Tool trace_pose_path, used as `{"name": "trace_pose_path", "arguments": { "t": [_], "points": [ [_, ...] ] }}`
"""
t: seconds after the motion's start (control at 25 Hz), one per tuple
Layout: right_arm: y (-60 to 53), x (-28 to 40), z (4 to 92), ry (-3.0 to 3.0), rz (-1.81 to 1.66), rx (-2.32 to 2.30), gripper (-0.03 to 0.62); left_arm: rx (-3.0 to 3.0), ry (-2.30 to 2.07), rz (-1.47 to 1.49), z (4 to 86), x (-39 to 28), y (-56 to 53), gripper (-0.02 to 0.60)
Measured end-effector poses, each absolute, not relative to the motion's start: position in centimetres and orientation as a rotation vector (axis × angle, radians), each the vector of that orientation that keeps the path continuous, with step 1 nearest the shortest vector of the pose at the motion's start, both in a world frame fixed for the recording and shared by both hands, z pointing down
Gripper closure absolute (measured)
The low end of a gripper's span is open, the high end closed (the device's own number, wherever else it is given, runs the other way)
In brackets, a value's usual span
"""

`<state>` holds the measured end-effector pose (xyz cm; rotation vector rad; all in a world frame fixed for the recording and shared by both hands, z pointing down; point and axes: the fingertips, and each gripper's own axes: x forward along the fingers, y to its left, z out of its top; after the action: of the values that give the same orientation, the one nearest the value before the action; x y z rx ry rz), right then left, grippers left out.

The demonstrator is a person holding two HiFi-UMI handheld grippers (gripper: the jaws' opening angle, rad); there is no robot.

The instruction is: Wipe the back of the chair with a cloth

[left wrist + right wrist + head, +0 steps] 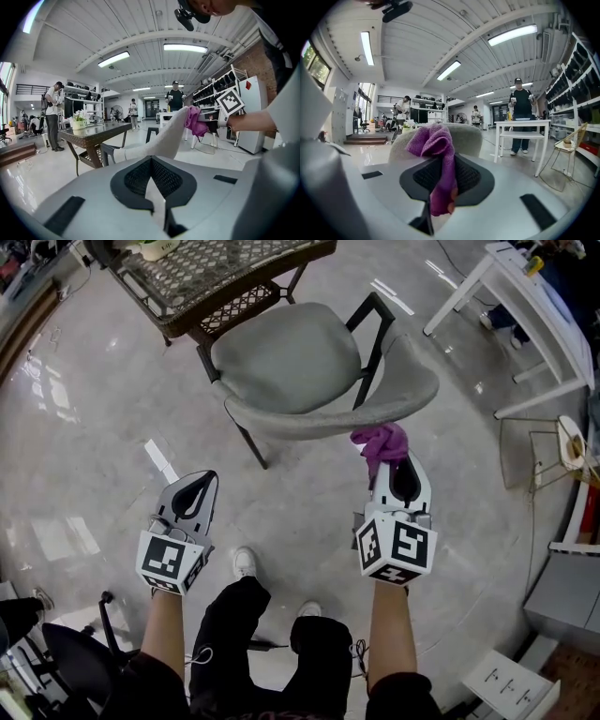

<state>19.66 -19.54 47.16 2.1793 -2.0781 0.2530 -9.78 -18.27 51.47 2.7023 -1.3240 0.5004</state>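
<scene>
A grey padded chair (pixel 291 367) stands in front of me with its curved back (pixel 328 423) turned my way. My right gripper (pixel 392 463) is shut on a purple cloth (pixel 380 441), whose bunched end lies at the top edge of the back on its right side. In the right gripper view the cloth (pixel 436 150) hangs pinched between the jaws of the right gripper (pixel 440 180), with the chair back (pixel 464 133) just behind it. My left gripper (pixel 201 479) hangs shut and empty, left of the chair and nearer to me. The left gripper view shows the left gripper (pixel 152 180), the chair back (pixel 159 140) and the cloth (pixel 193 121).
A dark wicker table (pixel 216 268) with a glass top stands behind the chair. A white table (pixel 525 296) and a folding frame (pixel 567 451) are at the right. A black office chair (pixel 75 662) is at my lower left. A person (pixel 520 112) stands far off.
</scene>
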Motion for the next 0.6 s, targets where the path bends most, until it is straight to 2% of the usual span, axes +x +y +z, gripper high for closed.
{"name": "trace_pose_path", "arguments": {
  "t": [0.2, 0.6],
  "points": [
    [-17.5, 12.5, 50.0, -2.176, 0.181, 1.962, 0.514, 2.67, -1.335, 0.508, 52.8, -11.1, -18.2, 0.572],
    [-23.9, -5.2, 55.9, -2.374, 0.437, 1.791, 0.514, 2.519, -1.48, 0.544, 55.3, -20.7, -17.7, 0.572]
  ]
}}
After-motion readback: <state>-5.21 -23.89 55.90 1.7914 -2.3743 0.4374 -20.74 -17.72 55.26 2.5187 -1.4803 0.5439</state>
